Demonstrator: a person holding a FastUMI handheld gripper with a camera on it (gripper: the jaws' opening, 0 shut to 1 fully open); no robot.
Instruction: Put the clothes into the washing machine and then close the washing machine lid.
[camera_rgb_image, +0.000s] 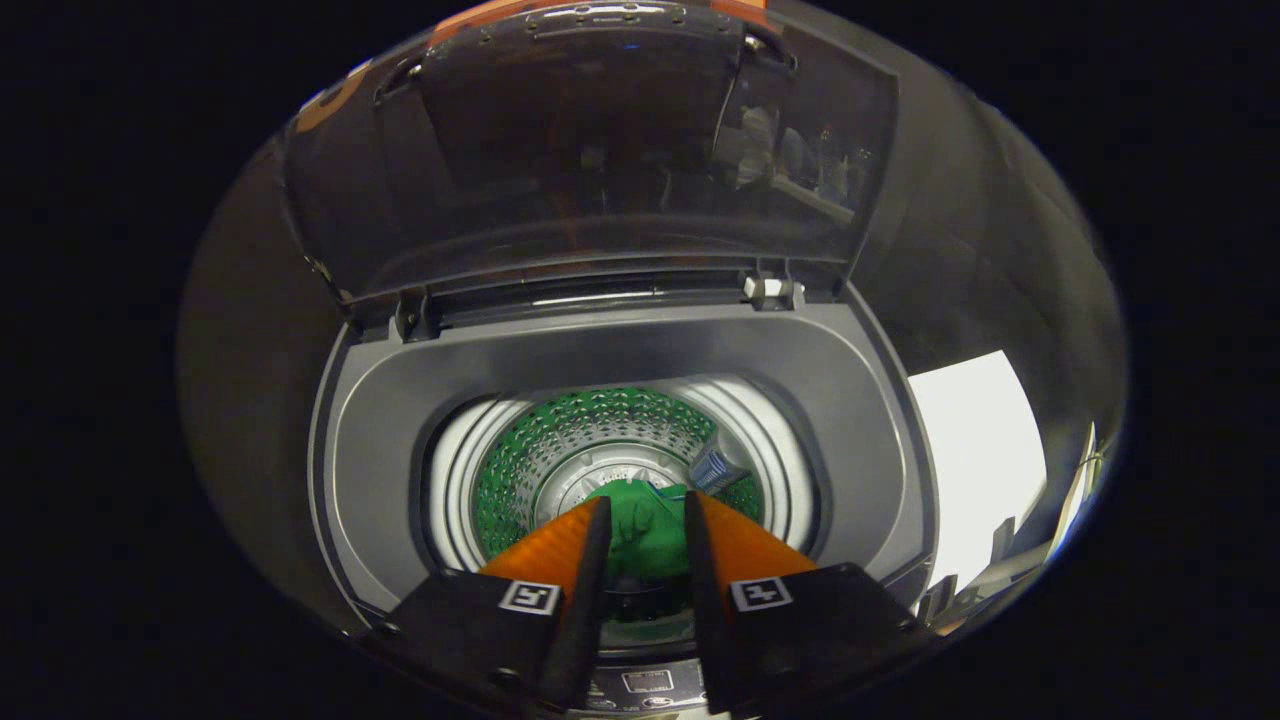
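Top-loading washing machine (400, 420) seen from above, grey top deck around a round opening. Far left of the deck: bare grey rim, left lid hinge (408, 318) at the back corner. Lid (600, 150) stands raised behind the opening, tinted see-through panel, tilted back, reflections on it too faint to make out.

Centre: drum (560, 440) with white upper ring and perforated wall, the wall picking up a green tint. Green garment (640, 525) lies down in the drum, bunched, toward the near side. Gripper (646, 515) points down into the opening; fingers part-open with a narrow gap between them, the green cloth shows through that gap. Cannot tell whether the fingertips touch the cloth or just hang over it; no clear pinch on it from both sides.

Right of the fingers: a small blue-and-white item (715, 468) sits against the drum wall, just beyond the right finger; can't tell what it is. Right lid hinge (770, 291) at the back. Further right, beside the machine, a bright white panel (975, 460), detail blown out.
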